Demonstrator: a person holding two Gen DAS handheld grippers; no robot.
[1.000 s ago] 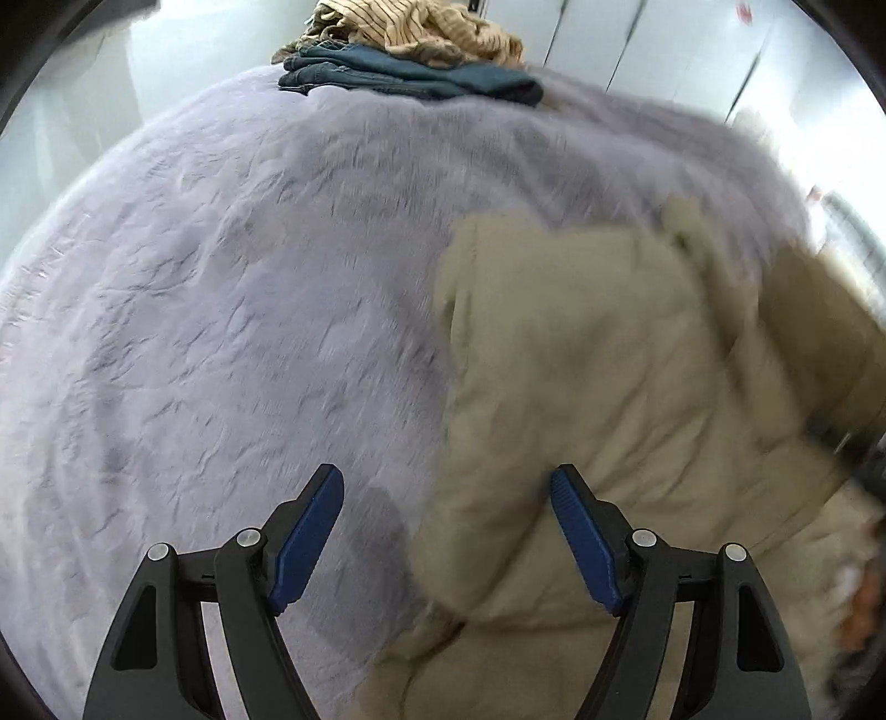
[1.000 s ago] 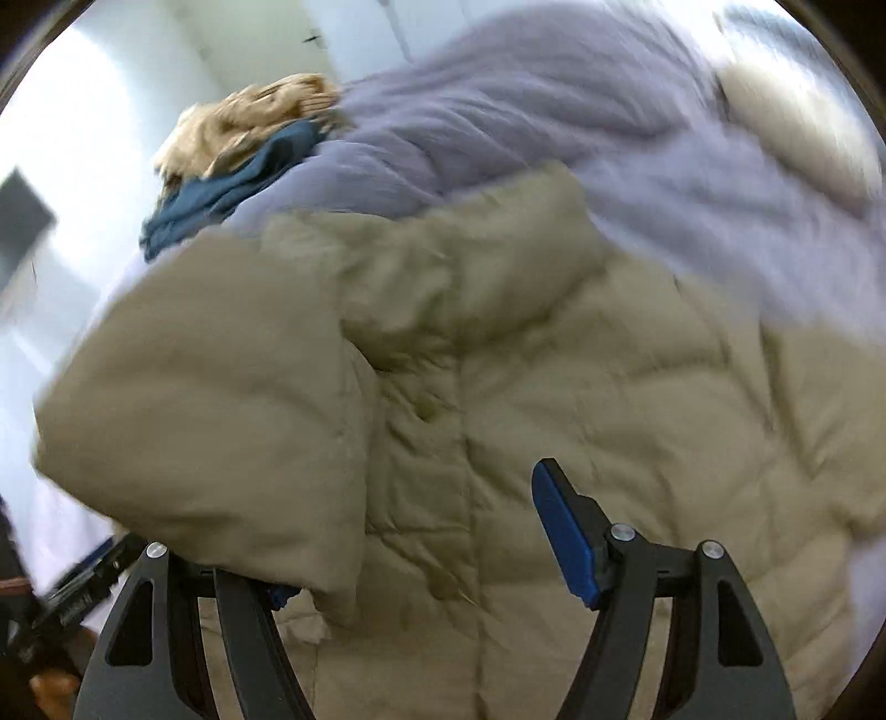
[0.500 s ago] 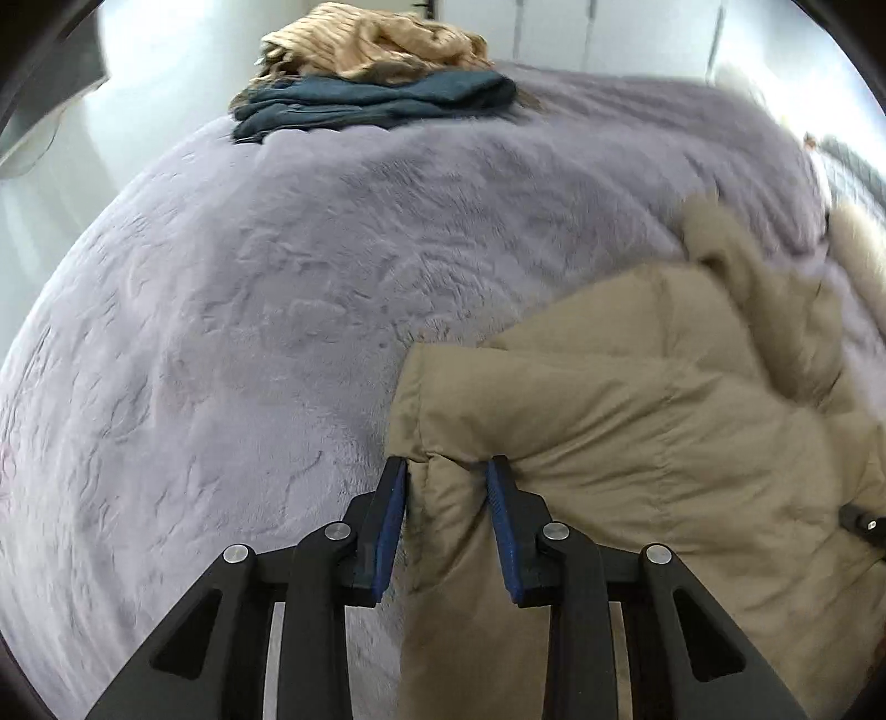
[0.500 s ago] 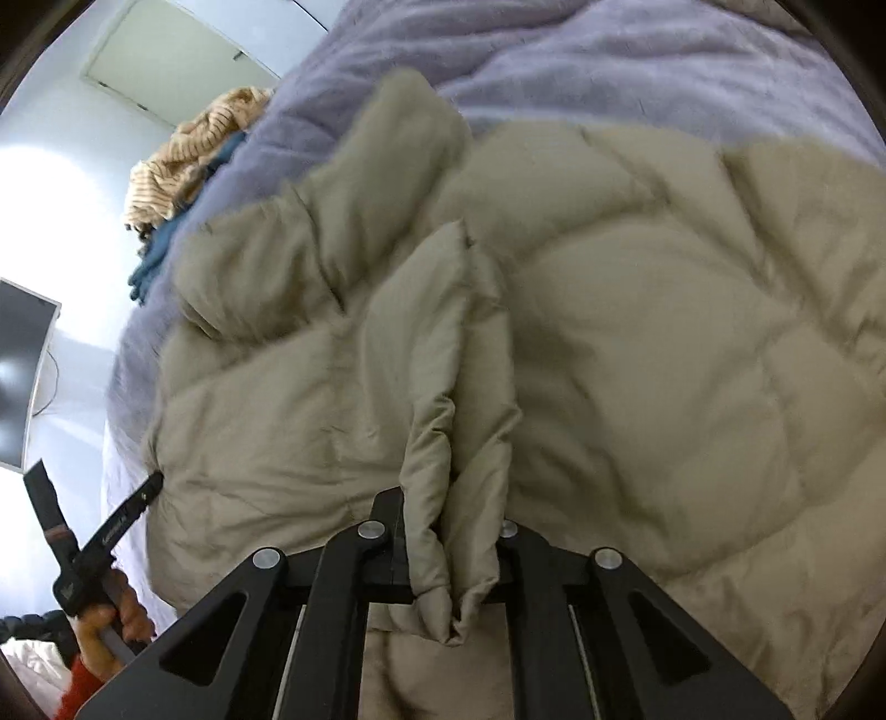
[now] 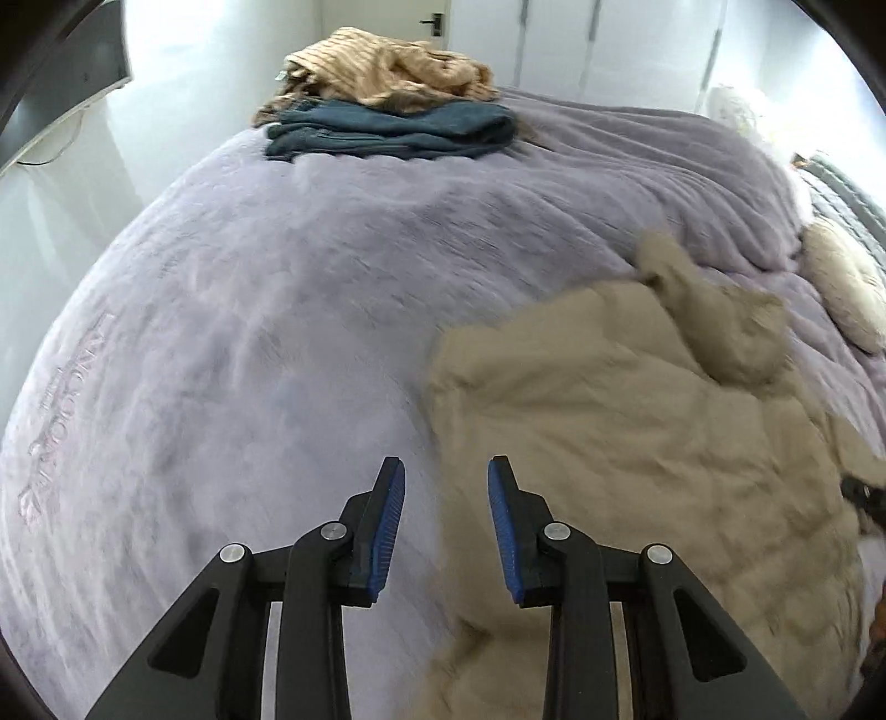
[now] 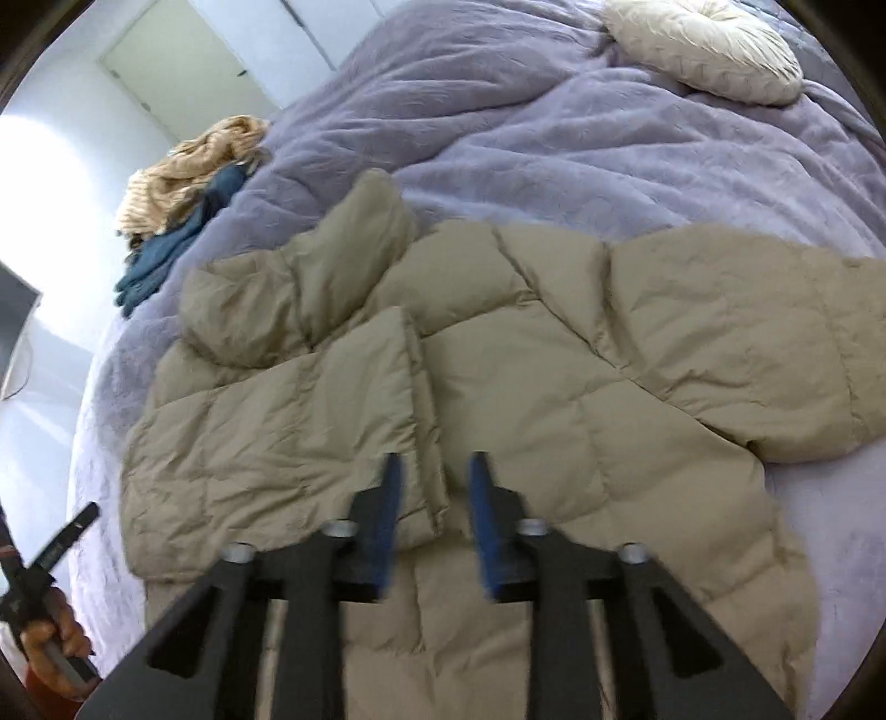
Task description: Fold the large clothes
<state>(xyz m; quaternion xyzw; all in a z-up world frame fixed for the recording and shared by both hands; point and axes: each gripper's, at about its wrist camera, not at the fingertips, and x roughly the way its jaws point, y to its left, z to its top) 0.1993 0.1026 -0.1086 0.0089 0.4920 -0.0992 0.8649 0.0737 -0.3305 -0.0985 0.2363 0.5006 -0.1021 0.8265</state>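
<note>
Left gripper (image 5: 446,490): jaws stood a narrow way apart with nothing between them; blue pads clear of all cloth, raised above the bed and pointed steeply down.
Right gripper (image 6: 432,487): jaws narrow and opening; nothing between the pads, which hung just above the jacket; its fingers were blurred.
Puffer jacket (image 6: 554,399): khaki, quilted, spread flat on the bedspread directly below and ahead of the right gripper; in the left wrist view it lay to the right of the left gripper's fingers (image 5: 637,443), its near edge running just under the right-hand pad.
Folded panel (image 6: 288,437): one quilted side of the jacket lay turned over onto the body, left of and touching the line of the right gripper's left finger; its free edge ran up ahead between the two fingers.
Hood or collar (image 6: 310,277): bunched at the far left end of the jacket, well ahead of the right gripper.
Sleeve (image 6: 747,343): lay out flat ahead and to the right of the right gripper.
Bedspread (image 5: 249,332): lilac plush, filling the ground ahead and left of the left gripper; embroidered lettering far left, too blurred to read.
Folded clothes pile (image 5: 387,111): tan striped garment on top of dark teal ones, at the far edge of the bed, well ahead of the left gripper.
Cream cushion (image 6: 703,50): far ahead and right of the right gripper, on the bedspread.
Person's hand (image 6: 52,648): at the lower left edge of the right wrist view, gripping the handle of the other gripper.
</note>
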